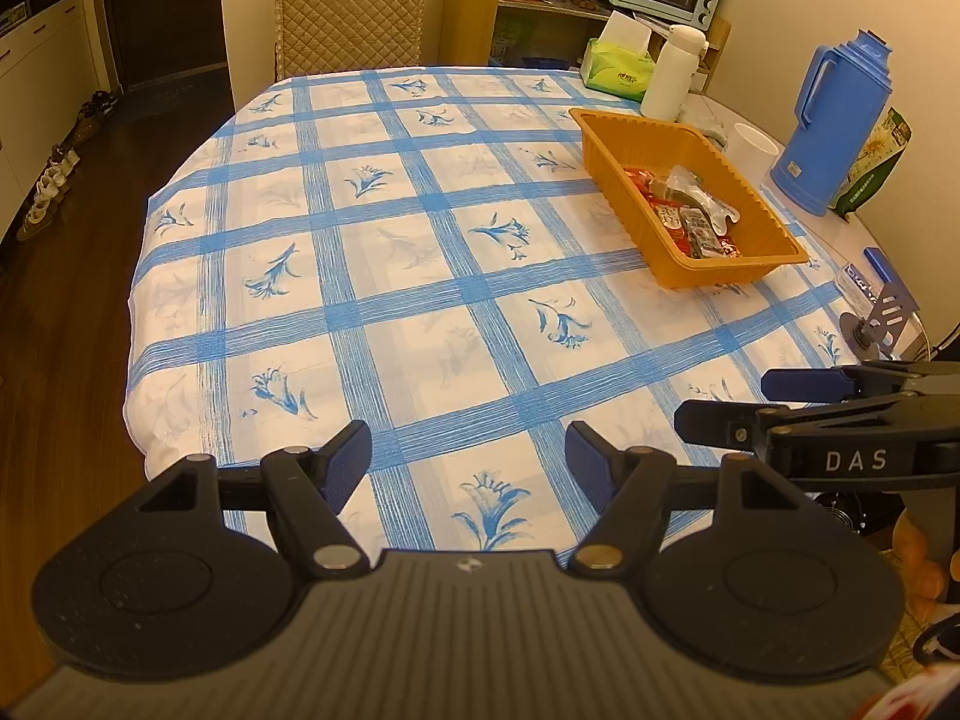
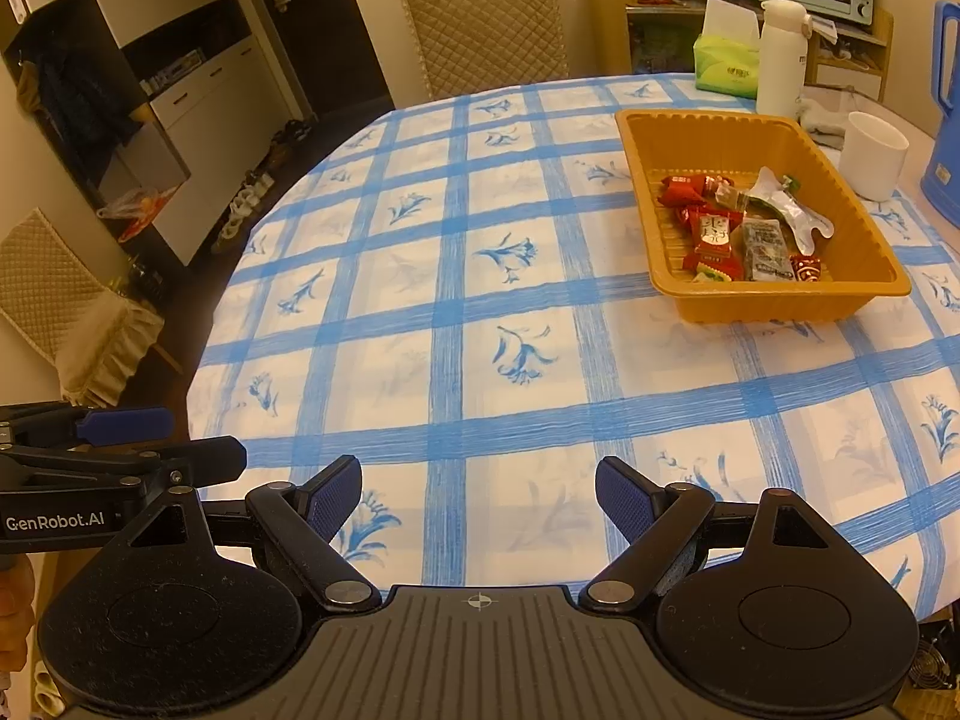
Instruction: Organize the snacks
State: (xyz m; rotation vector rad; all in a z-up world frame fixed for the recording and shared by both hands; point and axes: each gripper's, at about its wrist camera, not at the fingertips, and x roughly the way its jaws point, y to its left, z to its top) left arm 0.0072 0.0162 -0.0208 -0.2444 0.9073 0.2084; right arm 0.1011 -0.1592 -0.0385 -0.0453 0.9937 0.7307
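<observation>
An orange plastic tray stands on the right part of the table with the blue checked cloth. Several wrapped snacks, red, grey and silver, lie in its near half. My left gripper is open and empty, held over the near table edge. My right gripper is open and empty, also over the near edge, well short of the tray. Each gripper shows side-on in the other's view, the right one and the left one.
Behind the tray stand a white flask, a green tissue pack, a white cup and a blue thermos jug. A quilted chair stands at the far side.
</observation>
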